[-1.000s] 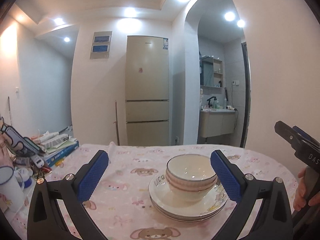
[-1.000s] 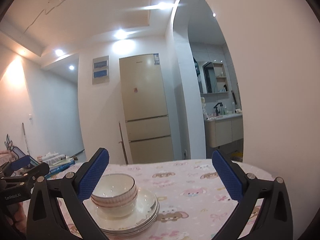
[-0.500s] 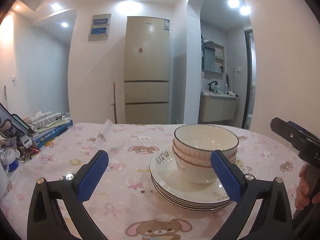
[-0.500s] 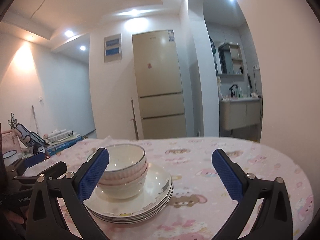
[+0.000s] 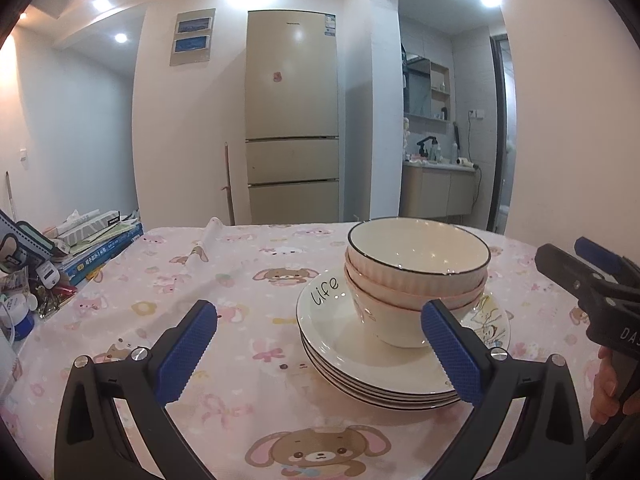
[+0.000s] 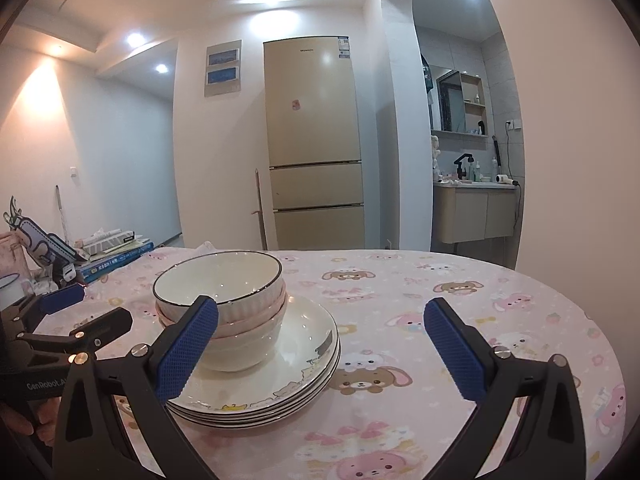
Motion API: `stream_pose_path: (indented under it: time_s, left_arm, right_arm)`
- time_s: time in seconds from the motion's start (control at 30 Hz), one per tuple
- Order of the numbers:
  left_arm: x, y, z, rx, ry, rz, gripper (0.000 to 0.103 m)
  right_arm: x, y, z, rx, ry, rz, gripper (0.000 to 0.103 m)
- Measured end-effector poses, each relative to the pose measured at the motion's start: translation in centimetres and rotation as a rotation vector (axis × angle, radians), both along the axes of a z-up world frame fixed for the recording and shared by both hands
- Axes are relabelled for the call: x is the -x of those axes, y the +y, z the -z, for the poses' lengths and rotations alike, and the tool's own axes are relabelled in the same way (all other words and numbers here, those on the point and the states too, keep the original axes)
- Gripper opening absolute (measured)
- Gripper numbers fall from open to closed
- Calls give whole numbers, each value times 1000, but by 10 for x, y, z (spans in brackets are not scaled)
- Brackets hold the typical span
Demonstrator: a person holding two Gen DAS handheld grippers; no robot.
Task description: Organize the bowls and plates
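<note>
Three nested bowls (image 5: 416,272) (image 6: 224,300), white with a dark rim on top and pink in the middle, stand on a stack of several white plates (image 5: 340,344) (image 6: 304,360). The stack rests on a pink cartoon tablecloth (image 5: 240,280) (image 6: 440,300). My left gripper (image 5: 318,344) is open with nothing between its fingers; the stack sits just ahead of its right finger. My right gripper (image 6: 320,340) is open too and holds nothing, with the stack ahead of its left finger. Each view shows the other gripper at its edge, held by a hand.
Books and a tissue box (image 5: 96,236) (image 6: 112,248) pile up at the table's left edge, with small clutter (image 5: 24,292) in front. A beige fridge (image 5: 292,120) stands behind the table. A washroom alcove with a cabinet (image 6: 472,212) opens at the right.
Both grippers have lowered and tilted down toward the table and come closer to the stack, which now looks larger. Plates and bowls have not moved. Both grippers stay open.
</note>
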State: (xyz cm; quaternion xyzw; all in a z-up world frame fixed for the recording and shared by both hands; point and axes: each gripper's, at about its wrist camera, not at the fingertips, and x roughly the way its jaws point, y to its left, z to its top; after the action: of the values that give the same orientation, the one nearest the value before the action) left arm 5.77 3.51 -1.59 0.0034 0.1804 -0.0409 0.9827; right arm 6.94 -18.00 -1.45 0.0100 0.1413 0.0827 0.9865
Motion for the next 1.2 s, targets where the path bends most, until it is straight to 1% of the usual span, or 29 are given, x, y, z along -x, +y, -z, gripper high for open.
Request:
stream_pose_path:
  time_s: [0.13, 0.2, 0.33, 0.43, 0.57, 0.87, 1.2]
  left_arm:
    - [1, 0, 0, -1, -3, -18, 103]
    - [1, 3, 0, 9, -3, -38, 103]
    - [0, 6, 0, 12, -1, -44, 103]
    - [1, 4, 0, 3, -3, -46, 103]
    - [0, 8, 0, 13, 0, -74, 103]
    - [1, 10, 0, 6, -2, -98, 103]
    - [1, 9, 1, 7, -1, -98, 103]
  right_arm:
    - [-9, 6, 6, 37, 54, 10, 103]
    - [-15, 7, 9, 46, 86, 9, 103]
    - [-22, 9, 16, 59, 133, 9, 103]
    - [-19, 10, 15, 65, 115, 9, 103]
    - [-20, 8, 15, 58, 119, 13, 103]
    - [-17, -5, 11, -4, 104, 33, 103]
    - [-16, -2, 11, 12, 98, 25, 103]
